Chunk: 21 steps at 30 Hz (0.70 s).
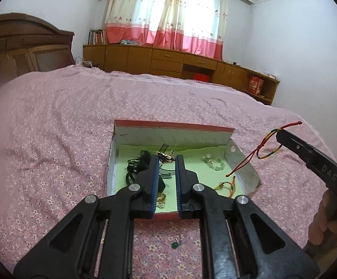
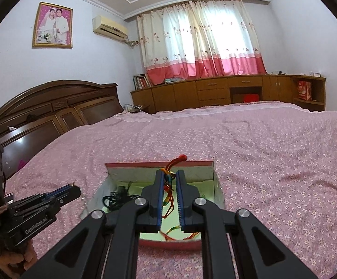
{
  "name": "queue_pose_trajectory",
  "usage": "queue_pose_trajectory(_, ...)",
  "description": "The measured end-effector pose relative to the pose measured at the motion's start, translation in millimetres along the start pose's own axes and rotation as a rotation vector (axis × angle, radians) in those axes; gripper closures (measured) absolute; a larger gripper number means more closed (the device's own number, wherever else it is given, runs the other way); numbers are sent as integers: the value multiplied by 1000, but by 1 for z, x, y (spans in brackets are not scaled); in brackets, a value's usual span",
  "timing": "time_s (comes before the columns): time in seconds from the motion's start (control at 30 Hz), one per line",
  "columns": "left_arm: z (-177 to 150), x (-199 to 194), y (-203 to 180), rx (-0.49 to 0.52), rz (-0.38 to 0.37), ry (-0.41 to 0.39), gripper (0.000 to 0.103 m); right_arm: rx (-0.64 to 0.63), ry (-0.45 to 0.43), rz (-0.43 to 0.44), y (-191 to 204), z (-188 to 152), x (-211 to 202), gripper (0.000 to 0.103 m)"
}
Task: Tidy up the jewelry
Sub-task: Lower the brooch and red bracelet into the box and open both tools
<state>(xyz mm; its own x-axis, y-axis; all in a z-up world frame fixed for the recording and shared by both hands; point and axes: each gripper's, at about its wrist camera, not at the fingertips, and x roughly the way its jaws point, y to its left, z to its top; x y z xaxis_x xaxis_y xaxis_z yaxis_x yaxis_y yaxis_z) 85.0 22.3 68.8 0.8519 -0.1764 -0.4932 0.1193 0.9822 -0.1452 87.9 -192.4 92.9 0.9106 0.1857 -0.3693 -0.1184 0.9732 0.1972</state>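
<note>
Left wrist view: left gripper (image 1: pixel 166 159), black plastic arms with blue ribbed pads, jaws pinched on a small gold-coloured piece (image 1: pixel 165 157) at the tips, above the box (image 1: pixel 173 125). Box is shallow card, red rim, white corrugated walls, green paper floor, right corner torn; it sits on a pink floral bedspread (image 1: pixel 52 116), soft and wrinkled. Inside the box: one black ribbon tangle (image 1: pixel 135 165) on the left, one clear bead bracelet (image 1: pixel 213 162) far right, one red-yellow cord (image 1: pixel 226 184) near right, one gold bit (image 1: pixel 161 197) by the near left, partly hidden. One green bead with a metal hook (image 1: pixel 175 244) lies on the bedspread, outside the box on the near side. Right gripper (image 1: pixel 282 131) comes in from the right, clenched on one braided string bracelet (image 1: pixel 261 148), red, yellow and green, hanging loose over the box's right edge. A hand (image 1: pixel 326 223) holds its handle.

Right wrist view: right gripper (image 2: pixel 169 177) same build, jaws grasping the string bracelet (image 2: pixel 168 186), red knotted end sticking up past the tips, tails dangling between the fingers, over the box (image 2: pixel 159 164). Black ribbon (image 2: pixel 117 196) seen in the box's left part. Left gripper (image 2: pixel 72 189) low on the left, seen side on, fingers together; the gold piece cannot be made out here. Two grippers, one box.
</note>
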Motion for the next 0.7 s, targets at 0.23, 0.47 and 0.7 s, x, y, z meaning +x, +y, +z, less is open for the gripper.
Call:
queue_pose_trajectory(0.23,-10,27,11,-28,26,59,98,26,70,-21,-11,-8,41,91)
queue_pose_trajectory(0.47,-23,52,21,-49,41,121,98,58,148,-37,-23,-27,78,91)
queue_pose_trajectory(0.7,-35,71,29,-61,49,171,98,55,219,-87,-35,-46,106,91)
